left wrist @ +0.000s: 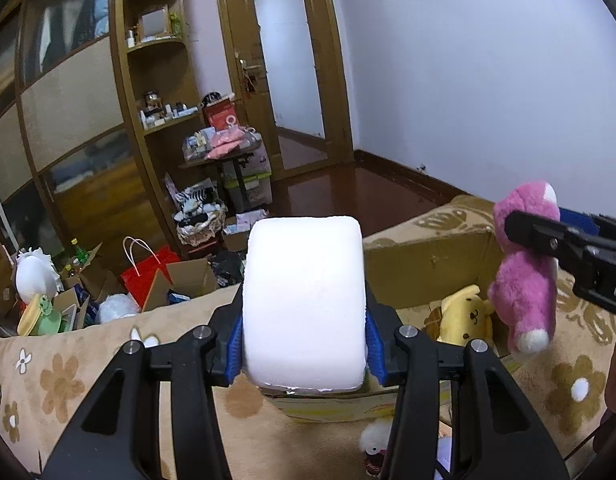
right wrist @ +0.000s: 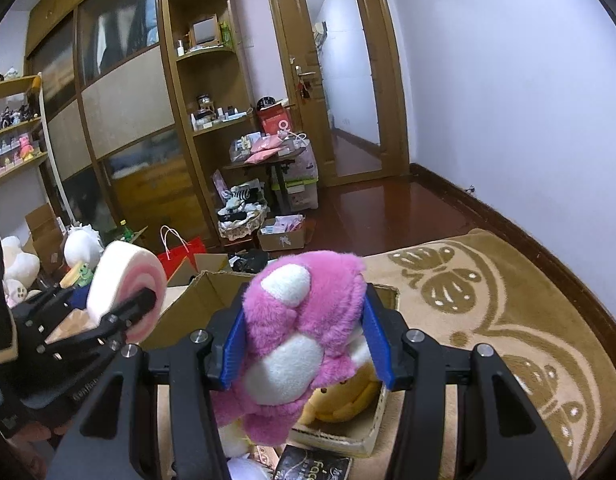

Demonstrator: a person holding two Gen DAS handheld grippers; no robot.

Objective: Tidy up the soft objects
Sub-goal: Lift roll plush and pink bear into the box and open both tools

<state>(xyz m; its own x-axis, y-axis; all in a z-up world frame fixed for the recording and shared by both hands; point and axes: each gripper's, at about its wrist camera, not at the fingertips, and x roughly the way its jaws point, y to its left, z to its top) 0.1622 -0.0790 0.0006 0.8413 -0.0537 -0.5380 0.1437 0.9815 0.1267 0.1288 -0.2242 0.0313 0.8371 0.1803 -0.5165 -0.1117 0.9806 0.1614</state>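
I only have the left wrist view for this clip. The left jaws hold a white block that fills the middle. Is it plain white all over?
Observer: No. In the right wrist view the roll has a pink swirl on its end face, like a cake roll.
Operator: What's under the bear?
Observer: The bear, clamped in the right gripper, hangs over an open cardboard box with a yellow plush inside.
Operator: Anything in front of that box?
Observer: A dark printed packet lies by its near edge.
Operator: Any more toys nearby?
Observer: Yes, wall shelves at far left hold small figures.
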